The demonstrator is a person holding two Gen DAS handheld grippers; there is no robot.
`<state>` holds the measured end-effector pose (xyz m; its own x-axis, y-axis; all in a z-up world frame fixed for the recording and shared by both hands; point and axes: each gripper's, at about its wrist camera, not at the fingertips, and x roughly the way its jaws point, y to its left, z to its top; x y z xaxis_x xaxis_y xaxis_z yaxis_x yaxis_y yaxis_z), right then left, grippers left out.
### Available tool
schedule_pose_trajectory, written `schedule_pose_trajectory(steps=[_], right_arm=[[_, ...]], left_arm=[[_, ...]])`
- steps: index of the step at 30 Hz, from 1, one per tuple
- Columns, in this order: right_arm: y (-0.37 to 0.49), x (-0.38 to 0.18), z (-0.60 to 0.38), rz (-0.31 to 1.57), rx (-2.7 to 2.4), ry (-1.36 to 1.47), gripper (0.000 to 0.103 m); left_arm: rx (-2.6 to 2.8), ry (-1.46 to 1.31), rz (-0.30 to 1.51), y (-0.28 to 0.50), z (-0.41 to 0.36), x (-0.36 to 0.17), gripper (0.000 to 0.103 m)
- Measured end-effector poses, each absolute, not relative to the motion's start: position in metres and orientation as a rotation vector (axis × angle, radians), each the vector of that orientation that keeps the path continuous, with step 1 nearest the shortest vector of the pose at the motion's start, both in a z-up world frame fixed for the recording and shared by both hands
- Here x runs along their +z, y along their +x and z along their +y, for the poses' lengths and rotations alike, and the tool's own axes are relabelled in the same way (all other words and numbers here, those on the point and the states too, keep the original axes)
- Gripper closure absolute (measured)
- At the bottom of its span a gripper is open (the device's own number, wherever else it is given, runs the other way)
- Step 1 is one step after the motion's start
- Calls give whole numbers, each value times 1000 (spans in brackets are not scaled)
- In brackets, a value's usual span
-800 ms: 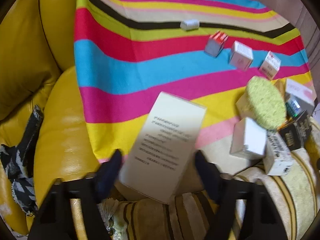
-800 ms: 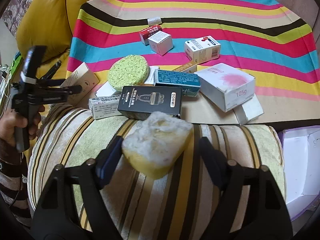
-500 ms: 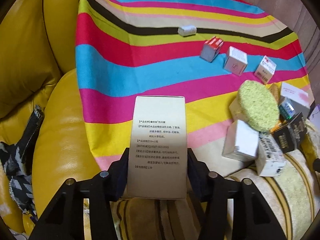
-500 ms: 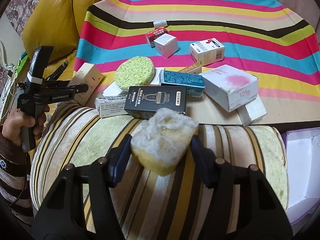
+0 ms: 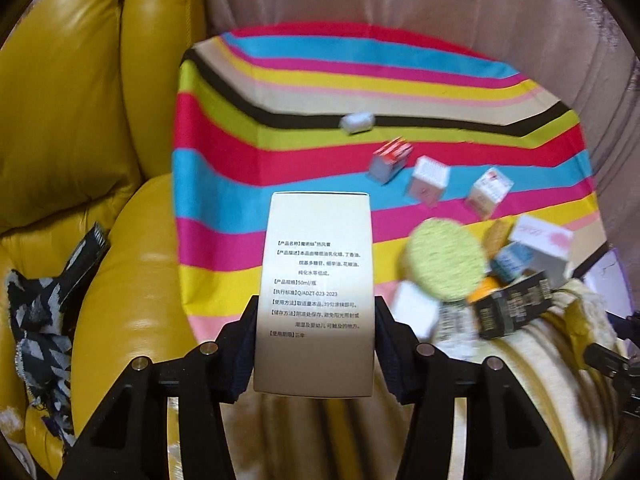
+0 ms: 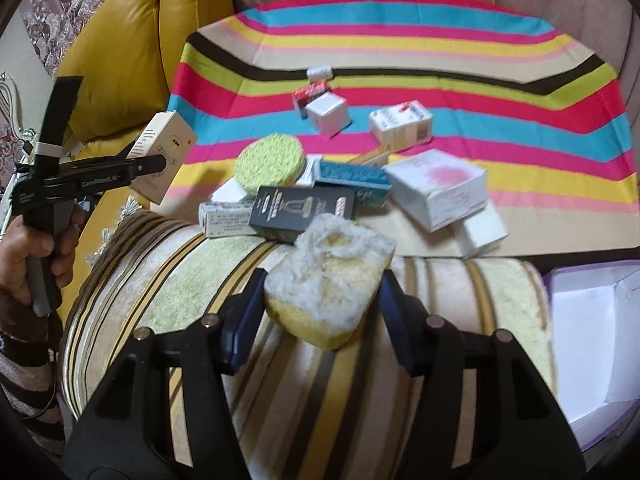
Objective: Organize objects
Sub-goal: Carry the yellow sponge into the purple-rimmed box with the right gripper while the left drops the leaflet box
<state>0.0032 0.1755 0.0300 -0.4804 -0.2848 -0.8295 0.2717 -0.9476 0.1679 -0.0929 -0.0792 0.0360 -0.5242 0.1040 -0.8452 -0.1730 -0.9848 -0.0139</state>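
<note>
- Our left gripper (image 5: 316, 320) has its jaws clamped on a tall cream box (image 5: 318, 280), gripped at the lower part of its two long sides, with the printed face toward the camera. The right view shows that box (image 6: 164, 156) lifted clear, above the left edge of the striped cloth (image 6: 400, 40).
- Our right gripper (image 6: 320, 300) has its jaws closed on a yellow sponge (image 6: 328, 280), held above the striped cushion (image 6: 168, 288) at the cloth's near edge.
- The remaining things sit in a pile by the near edge: a green pad (image 6: 270, 162), a black box (image 6: 304, 210), a teal box (image 6: 352, 178) and a white box (image 6: 438, 188). Three small boxes lie further back, mid-cloth.
- Risk: the box is held low, so most of it stands above the jaws; a quick swing could, we judge, pivot it out of the grip.
- Risk: the sponge is soft and squashes, so it may creep out if we loosen the squeeze.
- Risk: the pile leans on the cushion; brushing it could send boxes sliding.
- Where each thing belongs is unclear; an open white carton (image 6: 592, 328) sits at the far right.
</note>
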Motion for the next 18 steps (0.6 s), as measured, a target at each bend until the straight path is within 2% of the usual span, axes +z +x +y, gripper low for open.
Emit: schedule_pose_trajectory(steps=[8, 18], right_arm=[[11, 48, 215, -25, -2612, 1331, 43], [15, 53, 300, -94, -2809, 1346, 43]], left_arm=[[2528, -1295, 126, -77, -2, 67, 50], [2330, -1224, 171, -58, 116, 74, 50]])
